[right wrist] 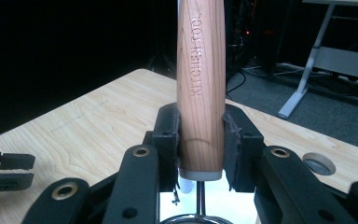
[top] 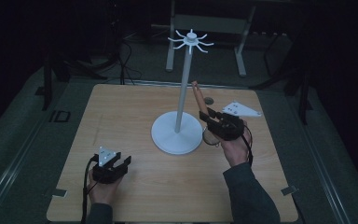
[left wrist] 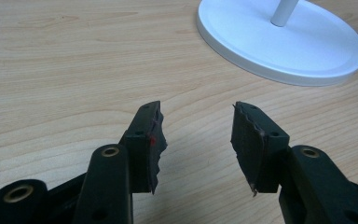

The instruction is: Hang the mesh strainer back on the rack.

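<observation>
Just right of centre in the high view, the right gripper point(top: 214, 122) has its jaws clamped on the wooden handle point(top: 198, 97) of a kitchen tool, which slants up toward the top of the frame, close beside the pole of the white stand point(top: 177, 135). Its round metal end point(top: 210, 136) hangs below the gripper, near the rim of the stand's base. In the right gripper view the handle point(right wrist: 201, 84) rises through the middle of the frame, squeezed between both pads, and the words KITCHEN TOOL run along it, pressed into the wood. Toward the lower left of the high view, the left gripper point(top: 121, 164) rests low over the table point(top: 121, 112) with its jaws apart and nothing between them; in the left gripper view, bare wood lies ahead of the left gripper point(left wrist: 198, 140) and the stand's base point(left wrist: 284, 46) sits at the upper right, well apart. Open tabletop stretches across the left half of the high view up to the far edge. A small round grey cap point(top: 209, 100) is set into the table behind the handle. The stand's spoked top point(top: 191, 40) reaches past the far edge in the picture.
</observation>
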